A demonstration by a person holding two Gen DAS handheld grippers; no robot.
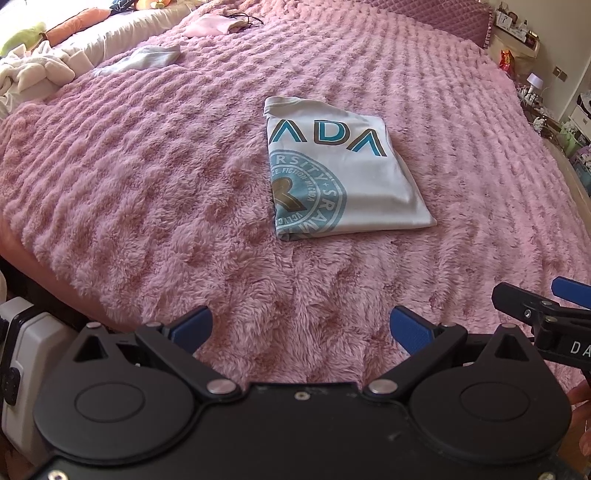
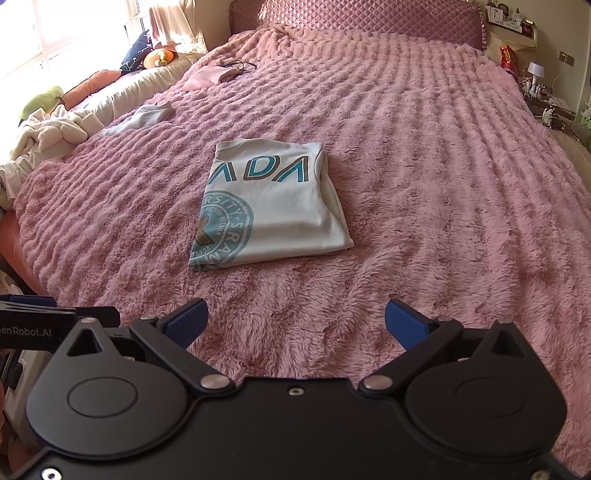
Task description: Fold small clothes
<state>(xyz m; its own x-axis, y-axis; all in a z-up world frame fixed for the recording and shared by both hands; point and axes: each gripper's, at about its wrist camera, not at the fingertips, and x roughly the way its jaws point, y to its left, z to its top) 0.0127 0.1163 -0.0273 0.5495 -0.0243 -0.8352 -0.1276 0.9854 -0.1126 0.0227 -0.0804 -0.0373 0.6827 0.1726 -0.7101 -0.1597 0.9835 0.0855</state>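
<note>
A fluffy pink blanket covered the whole bed, ridged in soft rows up to a quilted pink headboard. The right wrist view alone took in the bright window at the far left, a dark blue cushion under it, and the left gripper's body edging in at its lower left. The left wrist view alone caught the right gripper poking in from its right edge, with a bit of the person's hand beside it.

The folded white T-shirt, printed with teal letters and a round teal seal, lay flat on the blanket well ahead of both pairs of fingers, touching neither. The left gripper had its blue-padded fingers spread wide with nothing between them; the right gripper's fingers stood equally wide and empty.

Farther up the bed lay a pale grey garment and a pink pouch. A heap of cream cloth sat at the left edge, and a cluttered nightstand stood at the right.
</note>
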